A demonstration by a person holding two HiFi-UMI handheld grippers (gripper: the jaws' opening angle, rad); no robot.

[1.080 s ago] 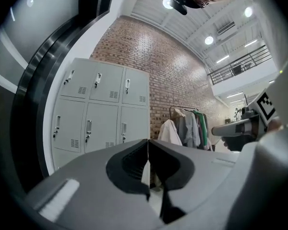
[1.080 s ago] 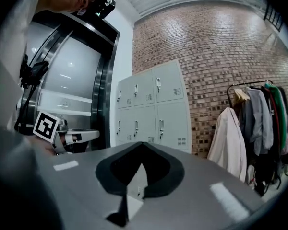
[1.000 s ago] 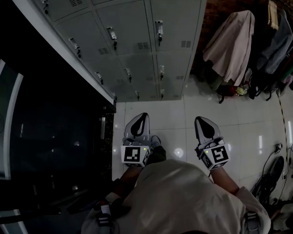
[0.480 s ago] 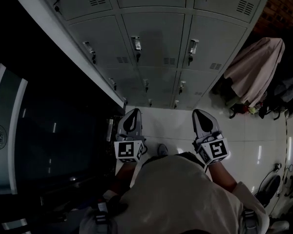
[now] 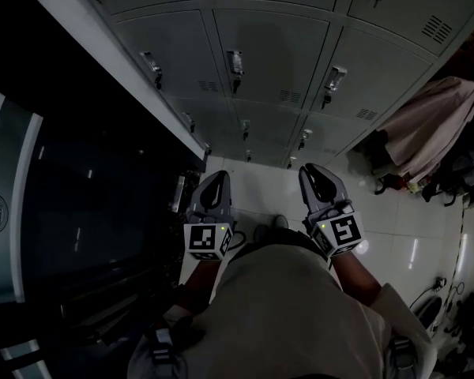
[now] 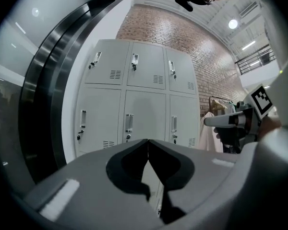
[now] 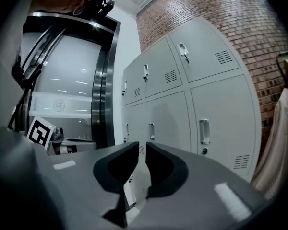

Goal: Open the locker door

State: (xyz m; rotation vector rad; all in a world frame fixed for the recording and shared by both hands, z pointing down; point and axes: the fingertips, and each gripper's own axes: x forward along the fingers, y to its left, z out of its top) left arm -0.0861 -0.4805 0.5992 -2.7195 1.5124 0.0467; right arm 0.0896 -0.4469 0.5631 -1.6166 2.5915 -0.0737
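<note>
Locker door (image 5: 272,54): grey metal, in the middle column of the locker bank (image 6: 134,99), and shut flush like every door around it. A latch handle (image 5: 235,60) sits at its left edge and vent slots (image 5: 291,96) lie near its lower edge. The bank stands at the far edge of the white tiled floor (image 5: 415,227), backed by a brick wall (image 6: 182,37).

Left gripper (image 5: 219,177): held level and pointed at the bank, well apart from any door. Its jaws are together, tips meeting, with nothing between them. A marker cube (image 5: 207,239) sits at its rear.

Right gripper (image 5: 310,169): beside the left one, also level and pointed at the bank, touching nothing. Its jaws have just been opening and now stand a narrow slit apart. Only the lockers beyond show through the gap, and nothing is held. Its own marker cube (image 5: 341,234) sits at the rear.

Dark glass panel (image 5: 79,188): set in a curved metal frame, adjoining the bank's left edge.

Hanging coats (image 5: 426,125): pale and dark garments just past the bank's right edge, above the floor.

Person: a light-coloured top (image 5: 284,314) fills the near edge of the head view, with both arms reaching forward.
</note>
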